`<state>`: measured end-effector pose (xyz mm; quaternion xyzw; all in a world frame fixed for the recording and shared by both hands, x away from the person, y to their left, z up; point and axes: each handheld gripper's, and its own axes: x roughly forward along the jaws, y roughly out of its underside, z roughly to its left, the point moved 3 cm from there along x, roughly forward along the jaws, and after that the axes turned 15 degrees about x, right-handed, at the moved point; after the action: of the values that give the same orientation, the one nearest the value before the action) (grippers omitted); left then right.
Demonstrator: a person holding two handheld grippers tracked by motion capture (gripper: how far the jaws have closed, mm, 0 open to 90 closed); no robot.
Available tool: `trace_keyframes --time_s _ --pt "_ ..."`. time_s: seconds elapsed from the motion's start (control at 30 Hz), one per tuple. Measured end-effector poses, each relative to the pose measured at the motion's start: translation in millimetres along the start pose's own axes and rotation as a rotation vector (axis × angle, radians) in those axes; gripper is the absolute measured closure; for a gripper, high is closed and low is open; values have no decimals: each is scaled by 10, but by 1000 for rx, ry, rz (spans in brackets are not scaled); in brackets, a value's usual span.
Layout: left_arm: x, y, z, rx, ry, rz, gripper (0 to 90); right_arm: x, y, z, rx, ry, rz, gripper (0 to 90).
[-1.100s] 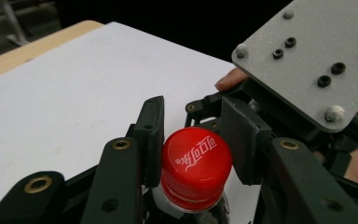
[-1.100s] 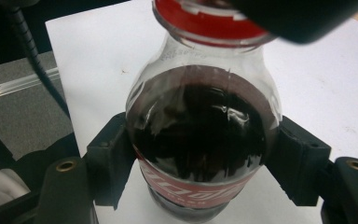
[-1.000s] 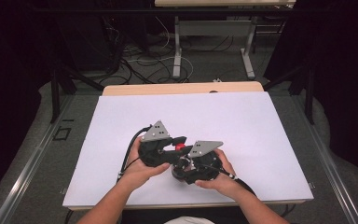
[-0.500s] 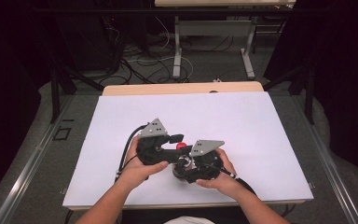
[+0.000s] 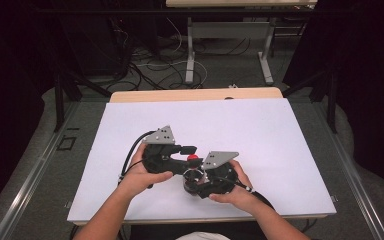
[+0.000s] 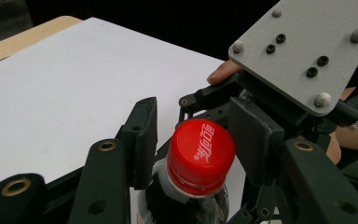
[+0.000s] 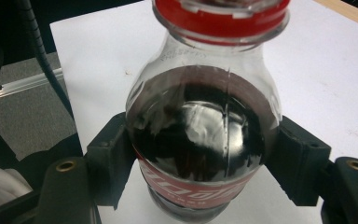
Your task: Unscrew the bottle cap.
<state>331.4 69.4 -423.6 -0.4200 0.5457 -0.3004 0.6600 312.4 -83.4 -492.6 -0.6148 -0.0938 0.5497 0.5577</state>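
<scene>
Now, bottle [image 7: 200, 135]: rigid, slick, full; we hold its belly.
Right tongs [image 7: 200, 172]: clamped on bottle.
Left tongs [image 6: 193, 140]: closing around cap [image 6: 200, 154], apparently not gripping.

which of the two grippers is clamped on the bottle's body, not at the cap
The right gripper: its pads press both sides of the cola bottle at the label. The left gripper instead brackets the red cap, its jaws just closing further.

Upright cola bottle [image 7: 200, 135] (red-capped [image 6: 200, 154]).
</scene>
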Motion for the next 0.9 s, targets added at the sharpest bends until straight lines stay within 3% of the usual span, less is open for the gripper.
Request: trace_keyframes --time_s 0.17,0.23,0.33,0.5,0.6,0.9 --pt "59 6 -25 7 -1 -7 586 11 9 3 -7 -2 15 299" --pt "82 1 -57 16 -37 -10 612 19 14 0 -3 7 5 299" --pt "90 -16 -110 -1 -113 1 616 16 15 -10 9 8 10 299" --pt "102 -53 -187 -70 -239 3 618 3 2 -14 11 34 -2 299" --pt "73 -92 -213 -90 -283 -20 619 4 3 -22 20 49 -3 299" --pt "-15 -124 -167 -107 -273 -20 619 7 10 -24 20 44 3 299"
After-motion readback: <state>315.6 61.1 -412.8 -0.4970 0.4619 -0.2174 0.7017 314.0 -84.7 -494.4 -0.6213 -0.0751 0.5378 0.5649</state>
